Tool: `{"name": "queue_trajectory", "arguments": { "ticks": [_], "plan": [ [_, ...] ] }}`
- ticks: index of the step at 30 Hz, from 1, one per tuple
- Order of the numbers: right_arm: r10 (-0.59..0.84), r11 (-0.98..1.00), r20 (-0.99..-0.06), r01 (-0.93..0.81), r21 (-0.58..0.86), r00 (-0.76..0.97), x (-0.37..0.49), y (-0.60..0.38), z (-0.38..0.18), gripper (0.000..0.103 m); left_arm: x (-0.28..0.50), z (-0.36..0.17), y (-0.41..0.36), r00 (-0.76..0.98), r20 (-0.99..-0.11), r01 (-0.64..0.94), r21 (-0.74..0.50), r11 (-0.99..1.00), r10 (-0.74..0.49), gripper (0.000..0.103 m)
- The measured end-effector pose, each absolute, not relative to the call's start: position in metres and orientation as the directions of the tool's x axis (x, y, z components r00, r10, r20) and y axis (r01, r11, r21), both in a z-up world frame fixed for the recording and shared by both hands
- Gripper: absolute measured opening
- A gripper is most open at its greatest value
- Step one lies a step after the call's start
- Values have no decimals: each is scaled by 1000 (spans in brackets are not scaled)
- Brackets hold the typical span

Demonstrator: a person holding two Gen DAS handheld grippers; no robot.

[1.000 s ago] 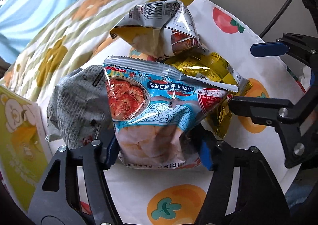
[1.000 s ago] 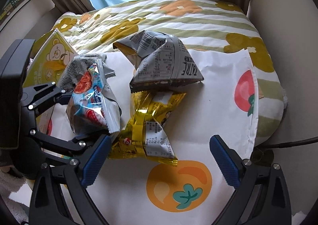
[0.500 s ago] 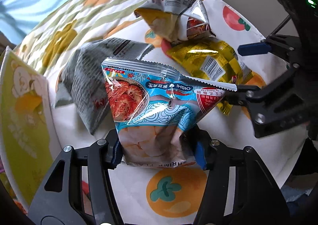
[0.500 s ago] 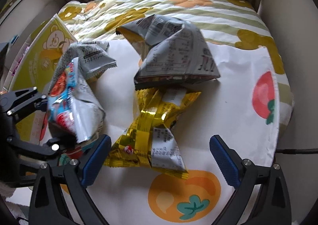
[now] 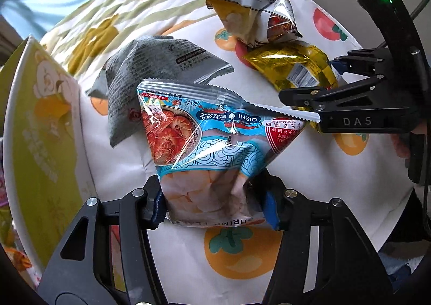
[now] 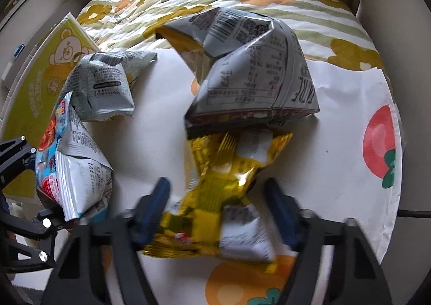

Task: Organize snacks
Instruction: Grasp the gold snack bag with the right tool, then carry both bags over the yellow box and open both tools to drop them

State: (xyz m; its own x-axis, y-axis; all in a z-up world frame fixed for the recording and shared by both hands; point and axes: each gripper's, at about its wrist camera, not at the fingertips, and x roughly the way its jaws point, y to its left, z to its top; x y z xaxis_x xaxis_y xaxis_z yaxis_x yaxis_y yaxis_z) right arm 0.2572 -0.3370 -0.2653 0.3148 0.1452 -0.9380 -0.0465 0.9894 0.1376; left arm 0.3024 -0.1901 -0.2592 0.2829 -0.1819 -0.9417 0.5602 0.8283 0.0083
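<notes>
The shrimp-chip bag (image 5: pixel 215 149) was light blue with white wave scrolls, a red-orange prawn picture and a red round badge; its back (image 6: pixel 80 170) was silver-white with dark print. The gold bag (image 6: pixel 215 192) was shiny yellow-gold in a checked pattern, with a white label panel. At twelve o'clock from it the large grey bag (image 6: pixel 256 76) was silver-grey with black tables of text and a yellow underside. The small grey bag (image 5: pixel 150 73) was dull grey with fine print. The white cloth (image 5: pixel 309 170) carried orange persimmons with teal leaves and a red tomato. The quilt (image 6: pixel 242 0) had olive stripes and mustard and orange flowers. The box (image 5: pixel 40 143) was lime green with a white bear. The fingers (image 5: pixel 270 210) bore blue pads on black frames.
</notes>
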Motion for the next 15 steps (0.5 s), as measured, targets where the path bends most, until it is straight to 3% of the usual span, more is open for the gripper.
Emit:
{"name": "queue_trajectory", "arguments": {
  "ticks": [15],
  "plan": [
    [164,987,-926,-55,154,340,202,-330,-217,50,271,-207,-171,349,-912,484,-23,875,-217,52]
  ]
}}
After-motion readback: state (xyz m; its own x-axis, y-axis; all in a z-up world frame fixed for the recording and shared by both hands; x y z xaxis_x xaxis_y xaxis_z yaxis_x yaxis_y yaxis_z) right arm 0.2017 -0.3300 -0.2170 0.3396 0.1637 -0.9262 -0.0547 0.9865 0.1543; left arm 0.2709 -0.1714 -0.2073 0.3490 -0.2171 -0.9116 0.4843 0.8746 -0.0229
